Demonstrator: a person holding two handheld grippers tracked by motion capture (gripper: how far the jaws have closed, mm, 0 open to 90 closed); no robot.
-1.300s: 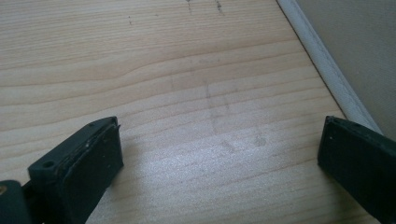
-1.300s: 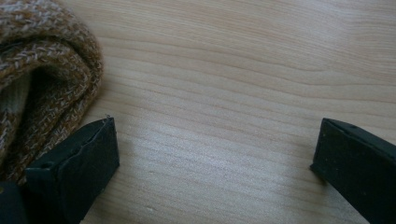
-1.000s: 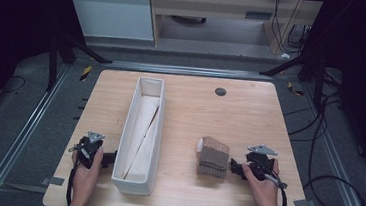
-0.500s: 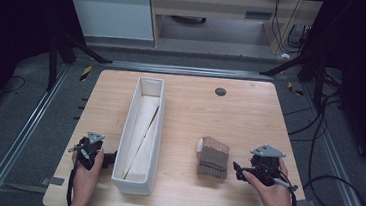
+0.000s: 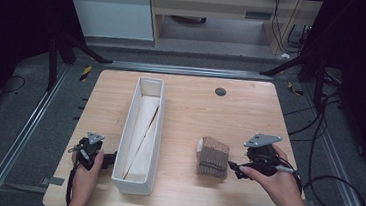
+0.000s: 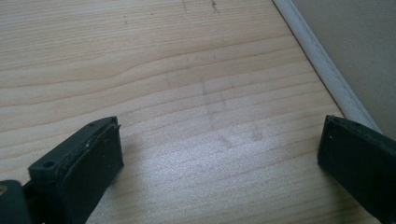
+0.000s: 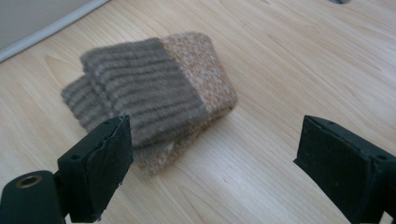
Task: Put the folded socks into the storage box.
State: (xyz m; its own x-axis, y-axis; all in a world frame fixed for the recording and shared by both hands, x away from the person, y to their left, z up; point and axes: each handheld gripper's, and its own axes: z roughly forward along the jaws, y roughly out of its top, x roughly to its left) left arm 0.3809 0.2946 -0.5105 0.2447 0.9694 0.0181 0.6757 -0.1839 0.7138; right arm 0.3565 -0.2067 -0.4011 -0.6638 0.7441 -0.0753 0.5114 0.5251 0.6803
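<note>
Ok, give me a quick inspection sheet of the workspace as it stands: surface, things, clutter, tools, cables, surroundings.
Surface: wooden table, faint scuff marks near the left tool.
Job's things: long white bin lying lengthwise, pale sheet inside; folded brown knit socks flat on the table, right of the bin.
Clutter: small dark round disc near the far edge.
Tools: left tool open, beside the bin's near end, nothing between its jaws; right tool open, just right of the socks, not gripping them.
Cables: black cable looping off the right side of the table.
Surroundings: white cabinet and wooden shelf unit beyond the table; black stand legs on both sides.
</note>
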